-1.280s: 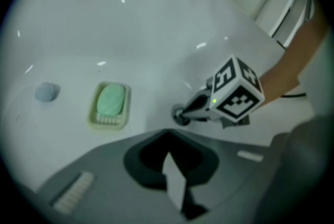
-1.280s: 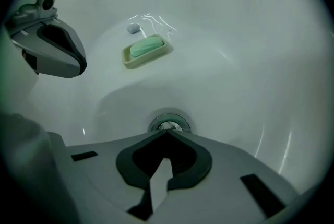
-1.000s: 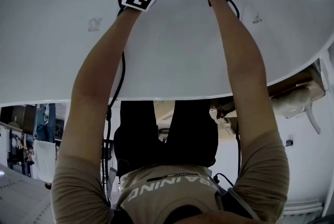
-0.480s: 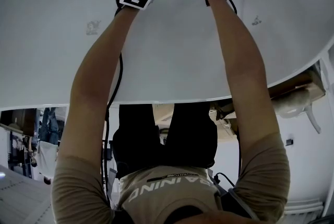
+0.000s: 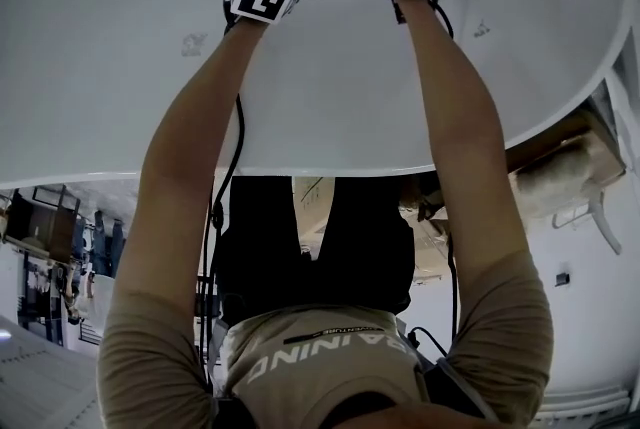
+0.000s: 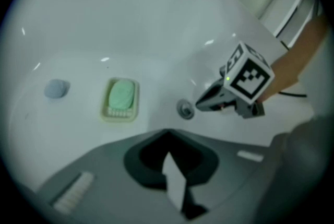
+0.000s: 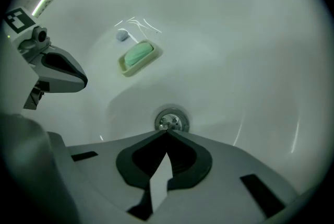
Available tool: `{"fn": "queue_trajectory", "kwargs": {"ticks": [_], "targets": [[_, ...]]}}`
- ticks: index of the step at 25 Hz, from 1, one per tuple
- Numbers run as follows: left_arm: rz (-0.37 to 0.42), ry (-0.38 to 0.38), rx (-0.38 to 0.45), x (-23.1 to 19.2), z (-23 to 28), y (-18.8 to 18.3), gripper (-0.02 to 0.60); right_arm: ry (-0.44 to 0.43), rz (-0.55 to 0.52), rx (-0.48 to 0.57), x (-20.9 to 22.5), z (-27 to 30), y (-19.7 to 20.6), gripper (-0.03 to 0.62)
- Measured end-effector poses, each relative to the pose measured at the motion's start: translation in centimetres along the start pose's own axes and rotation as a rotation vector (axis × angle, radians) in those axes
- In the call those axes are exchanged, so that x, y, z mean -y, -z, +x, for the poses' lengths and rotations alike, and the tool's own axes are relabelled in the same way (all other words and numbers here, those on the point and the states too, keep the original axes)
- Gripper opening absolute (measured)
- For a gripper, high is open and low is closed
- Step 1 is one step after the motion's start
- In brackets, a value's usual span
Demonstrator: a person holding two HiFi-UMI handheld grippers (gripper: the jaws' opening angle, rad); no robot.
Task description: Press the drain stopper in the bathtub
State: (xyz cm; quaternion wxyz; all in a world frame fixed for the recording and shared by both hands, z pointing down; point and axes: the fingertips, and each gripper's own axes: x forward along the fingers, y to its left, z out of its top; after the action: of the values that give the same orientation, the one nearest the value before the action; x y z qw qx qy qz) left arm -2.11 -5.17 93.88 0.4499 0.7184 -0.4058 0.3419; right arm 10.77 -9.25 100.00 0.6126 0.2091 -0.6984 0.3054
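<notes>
Nearly there: the right claw [image 7: 167, 133], shut on nothing, points at the near edge of the drain stopper [image 7: 171, 121] in the bathtub [image 7: 245, 35] floor, with the press seemingly still to come. Beside the stopper, the left claw [image 6: 167, 132] hovers, likewise closed and empty. Beyond lies a soap dish [image 7: 139, 57].

The right gripper [image 7: 167, 132] has its jaws together, tips just short of the stopper [image 7: 171, 121] on the tub [image 7: 245, 50] floor. Beyond lie a soap dish [image 7: 140, 57] and a small grey lump [image 7: 122, 35]. The left gripper [image 7: 58, 72] hangs at the left.
</notes>
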Motion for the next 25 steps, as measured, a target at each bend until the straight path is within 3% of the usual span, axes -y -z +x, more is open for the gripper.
{"fn": "queue_trajectory", "kwargs": {"ticks": [9, 13, 18, 25], "targets": [[0.009, -0.034, 0.013, 2.2, -6.8, -3.4, 0.002, 0.001, 0.037, 0.136, -1.3, -11.1, -1.4, 0.008], [0.016, -0.043, 0.026, 4.6, -11.6, -5.7, 0.002, 0.001, 0.017, 0.150, -2.3, -17.7, -1.0, 0.008], [0.078, -0.049, 0.054, 7.6, -18.1, -8.5, 0.002, -0.007, 0.011, 0.192, -4.1, -25.2, -0.6, 0.008], [0.093, -0.084, 0.128, 10.4, -28.3, -11.6, 0.002, -0.008, 0.068, 0.325, -7.2, -35.9, -0.9, 0.008]]}}
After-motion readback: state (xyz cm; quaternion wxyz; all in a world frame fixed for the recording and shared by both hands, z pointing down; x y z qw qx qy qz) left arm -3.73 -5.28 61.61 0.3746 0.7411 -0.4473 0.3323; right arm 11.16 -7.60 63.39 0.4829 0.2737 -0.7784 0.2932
